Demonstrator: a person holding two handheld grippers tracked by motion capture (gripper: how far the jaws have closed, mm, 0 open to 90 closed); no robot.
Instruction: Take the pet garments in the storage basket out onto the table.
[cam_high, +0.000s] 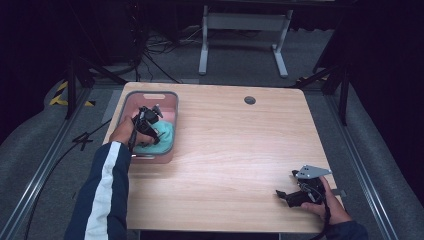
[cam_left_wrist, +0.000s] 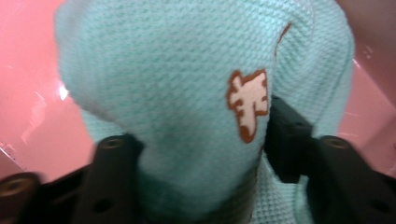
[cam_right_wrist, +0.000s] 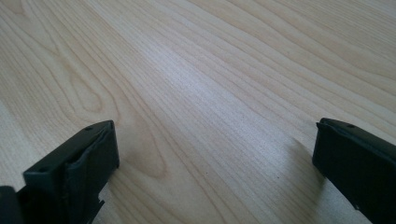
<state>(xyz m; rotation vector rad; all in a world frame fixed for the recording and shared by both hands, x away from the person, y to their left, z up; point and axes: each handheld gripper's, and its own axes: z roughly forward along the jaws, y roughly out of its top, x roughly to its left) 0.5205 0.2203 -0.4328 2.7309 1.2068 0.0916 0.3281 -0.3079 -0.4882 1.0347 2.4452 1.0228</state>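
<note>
Near the tabletop's front right corner, we rest our right gripper (cam_high: 283, 195) on bare wood (cam_right_wrist: 210, 93), jaws spread wide and empty, parked out of the way. Farther off, at the back left corner, our left gripper (cam_high: 156, 131) reaches down into the pink bin (cam_high: 172, 97), jaws pinching a bunched fold of the mint knitted garment (cam_left_wrist: 187, 79), likely to lift it. Crumpled so, its long axis cannot be told.

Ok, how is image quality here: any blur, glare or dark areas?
High view: table evenly lit, surroundings very dark. Left gripper view: knitted cloth soft and blurred up close, small glare on the pink bin. Right gripper view: wood grain sharp, soft shadows beside the jaws.
</note>
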